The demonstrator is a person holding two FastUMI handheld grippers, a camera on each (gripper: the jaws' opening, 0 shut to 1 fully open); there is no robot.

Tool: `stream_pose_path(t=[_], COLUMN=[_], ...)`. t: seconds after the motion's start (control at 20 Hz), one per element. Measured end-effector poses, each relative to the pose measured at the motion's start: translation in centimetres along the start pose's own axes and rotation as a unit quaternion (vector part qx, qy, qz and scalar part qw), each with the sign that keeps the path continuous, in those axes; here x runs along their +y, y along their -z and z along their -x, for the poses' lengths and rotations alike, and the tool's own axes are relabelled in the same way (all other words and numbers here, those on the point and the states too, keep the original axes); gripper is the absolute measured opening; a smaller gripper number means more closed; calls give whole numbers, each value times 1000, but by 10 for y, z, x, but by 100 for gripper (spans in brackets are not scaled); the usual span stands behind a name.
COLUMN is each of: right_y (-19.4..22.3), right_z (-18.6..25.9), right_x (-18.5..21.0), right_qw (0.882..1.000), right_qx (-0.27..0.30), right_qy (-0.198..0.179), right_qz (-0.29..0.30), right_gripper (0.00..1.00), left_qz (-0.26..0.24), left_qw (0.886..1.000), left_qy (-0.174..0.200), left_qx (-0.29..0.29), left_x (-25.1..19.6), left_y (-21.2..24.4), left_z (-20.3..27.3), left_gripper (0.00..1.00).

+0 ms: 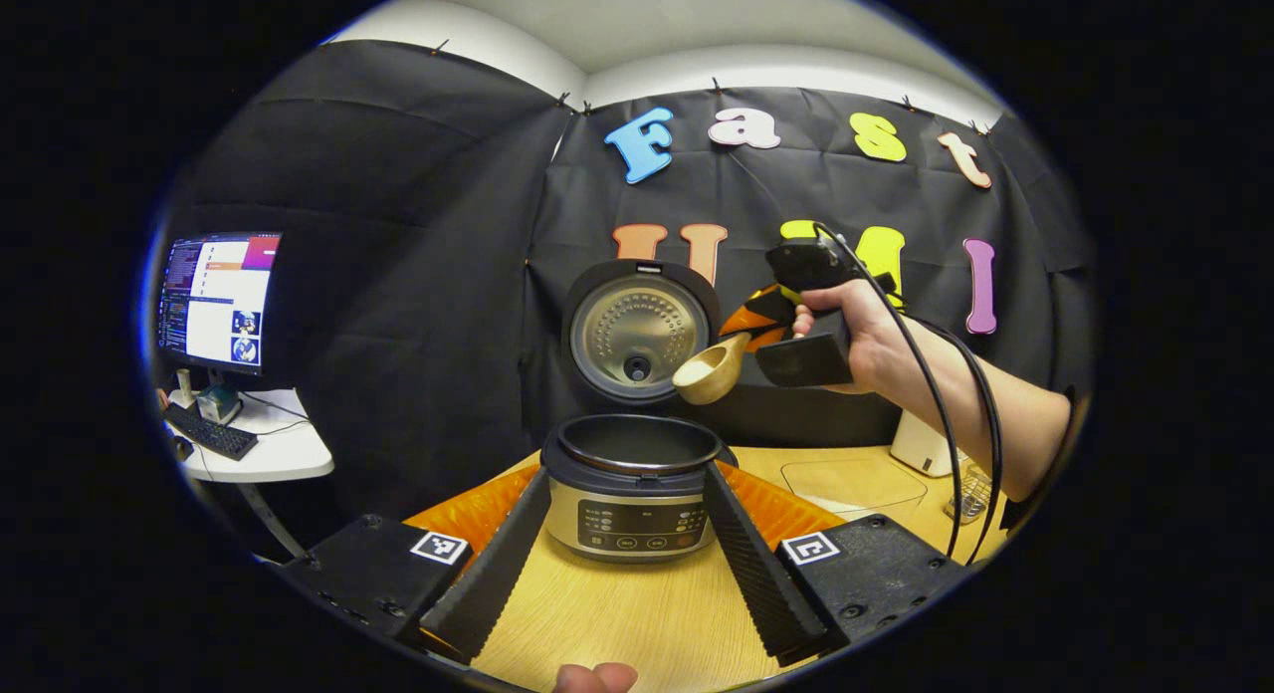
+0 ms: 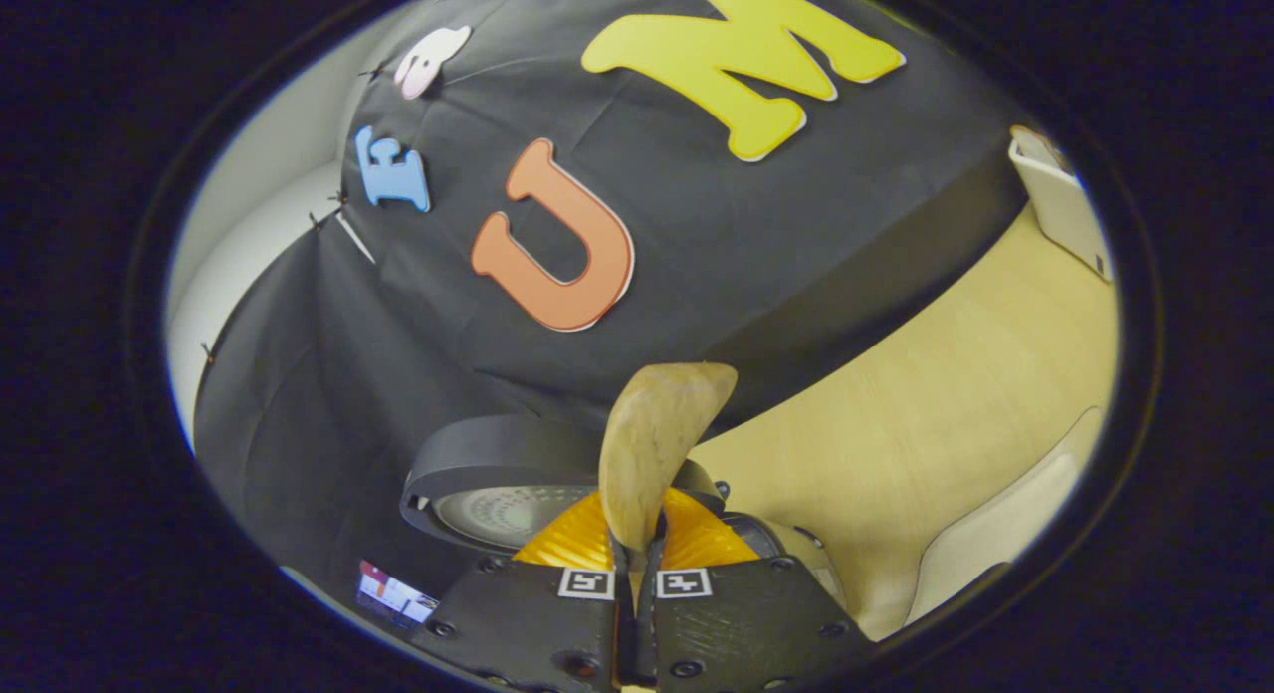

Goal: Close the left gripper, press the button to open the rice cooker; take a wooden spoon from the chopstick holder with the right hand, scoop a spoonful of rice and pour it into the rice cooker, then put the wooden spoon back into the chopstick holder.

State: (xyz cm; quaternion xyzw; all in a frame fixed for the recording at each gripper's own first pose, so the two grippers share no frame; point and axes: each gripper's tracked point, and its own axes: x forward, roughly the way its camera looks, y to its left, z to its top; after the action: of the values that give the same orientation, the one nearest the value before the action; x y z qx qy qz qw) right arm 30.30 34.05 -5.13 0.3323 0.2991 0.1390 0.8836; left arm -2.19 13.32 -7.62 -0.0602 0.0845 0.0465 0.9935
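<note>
The rice cooker (image 1: pixel 629 494) stands on the wooden table with its lid (image 1: pixel 637 335) swung up and the dark inner pot (image 1: pixel 632 442) exposed. My left gripper (image 1: pixel 625 482) is open, its fingers spread to either side of the cooker's front. A hand holds my right gripper (image 1: pixel 761 325) up and to the right of the pot, shut on the handle of a wooden spoon (image 1: pixel 709 374). The spoon's bowl hangs tilted in front of the lid's right edge. In the right gripper view the spoon (image 2: pixel 652 439) sticks up from my right gripper (image 2: pixel 637 554), with the lid (image 2: pixel 498 499) beneath it. Rice in the spoon cannot be made out.
An orange mat (image 1: pixel 468 509) lies under the cooker. A white container (image 1: pixel 921 449) and a pale board (image 1: pixel 854 484) sit at the back right of the table (image 2: pixel 926 414). A monitor (image 1: pixel 214 305) and keyboard (image 1: pixel 211 434) stand on a white side table at the left.
</note>
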Motion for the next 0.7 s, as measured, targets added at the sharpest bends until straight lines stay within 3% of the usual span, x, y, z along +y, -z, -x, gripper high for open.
stream_pose_path(t=[0.35, 0.7], right_y=[8, 24], right_z=[-13, -25], right_x=[25, 32], right_qw=[992, 988], right_qx=[-36, -30], right_qy=[24, 33], right_qz=[122, 150], right_gripper=[1, 2], left_qz=[2, 3], left_qw=[1000, 999], left_qy=[23, 29], left_qx=[-4, -13], left_x=[-19, -20], left_y=[-5, -11], left_z=[2, 6], left_gripper=[98, 98])
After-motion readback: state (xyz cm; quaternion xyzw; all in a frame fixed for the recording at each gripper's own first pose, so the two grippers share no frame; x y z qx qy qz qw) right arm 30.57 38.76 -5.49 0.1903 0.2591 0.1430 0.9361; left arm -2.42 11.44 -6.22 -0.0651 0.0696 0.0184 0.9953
